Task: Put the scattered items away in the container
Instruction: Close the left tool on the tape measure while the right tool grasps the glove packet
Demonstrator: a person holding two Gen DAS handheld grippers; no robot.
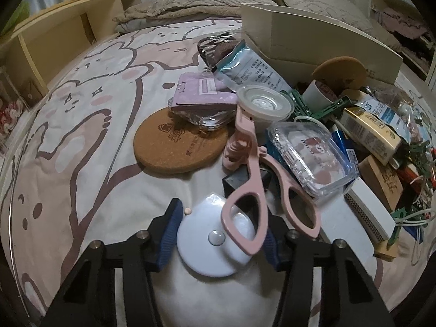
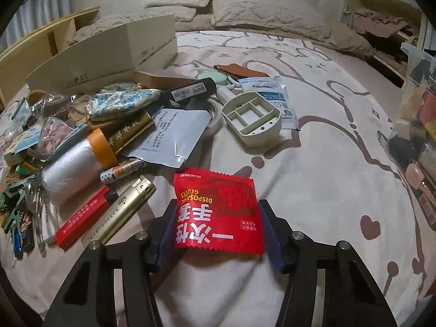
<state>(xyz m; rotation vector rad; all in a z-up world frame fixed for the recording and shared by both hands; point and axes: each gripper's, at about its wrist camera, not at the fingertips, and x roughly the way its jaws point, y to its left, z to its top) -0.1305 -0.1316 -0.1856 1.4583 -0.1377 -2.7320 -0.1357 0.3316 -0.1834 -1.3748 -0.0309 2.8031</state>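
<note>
In the left wrist view my left gripper (image 1: 222,231) is open, its blue pads on either side of a white round disc (image 1: 212,242) lying on the bedspread. A pink eyelash curler (image 1: 253,188) lies across the disc's right part. In the right wrist view my right gripper (image 2: 218,231) is open around a red packet of disposable gloves (image 2: 218,212) lying flat on the bed; whether the pads touch it I cannot tell. A clear plastic container (image 2: 419,125) with items in it stands at the right edge.
A heap of small items lies nearby: cork coaster (image 1: 179,144), clear plastic case (image 1: 310,158), gold lighter (image 2: 122,212), red box (image 2: 84,218), plastic-wrap roll (image 2: 73,169), beige tray (image 2: 252,118). A shoe box (image 2: 109,60) stands behind. Pillows lie at the head of the bed.
</note>
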